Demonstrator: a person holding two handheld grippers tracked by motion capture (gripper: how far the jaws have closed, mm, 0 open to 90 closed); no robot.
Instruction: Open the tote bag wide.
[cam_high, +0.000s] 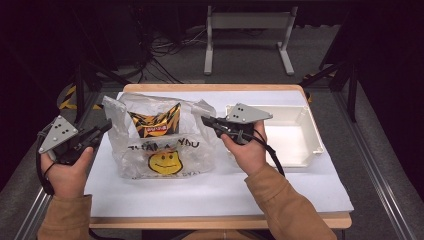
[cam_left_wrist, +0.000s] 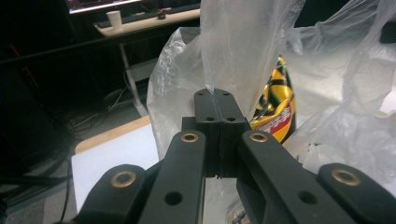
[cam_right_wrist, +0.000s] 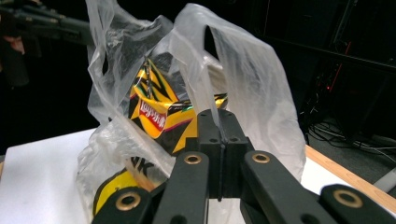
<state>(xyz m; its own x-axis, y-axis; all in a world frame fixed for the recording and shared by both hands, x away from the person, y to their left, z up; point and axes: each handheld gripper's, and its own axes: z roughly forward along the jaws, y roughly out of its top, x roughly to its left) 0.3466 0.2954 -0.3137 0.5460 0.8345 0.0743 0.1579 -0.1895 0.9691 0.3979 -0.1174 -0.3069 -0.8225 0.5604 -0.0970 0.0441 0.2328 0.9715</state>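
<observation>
A clear plastic bag (cam_high: 165, 150) printed with a yellow smiley face stands on the white table top, and a yellow and black chip bag (cam_high: 155, 122) sits upright inside it. My left gripper (cam_high: 106, 125) is shut on the bag's left handle, the film pinched between its jaws (cam_left_wrist: 215, 95). At the bag's right side, my right gripper (cam_high: 204, 120) is shut on the right handle (cam_right_wrist: 243, 70), with the chip bag (cam_right_wrist: 154, 112) just behind it. Both handles are held up and apart, which leaves the bag's mouth open.
A white plastic tray (cam_high: 312, 135) lies on the table to the right of the bag, close behind my right hand. Past the table's far edge stands the white frame of another table (cam_high: 245, 30). The floor there has cables.
</observation>
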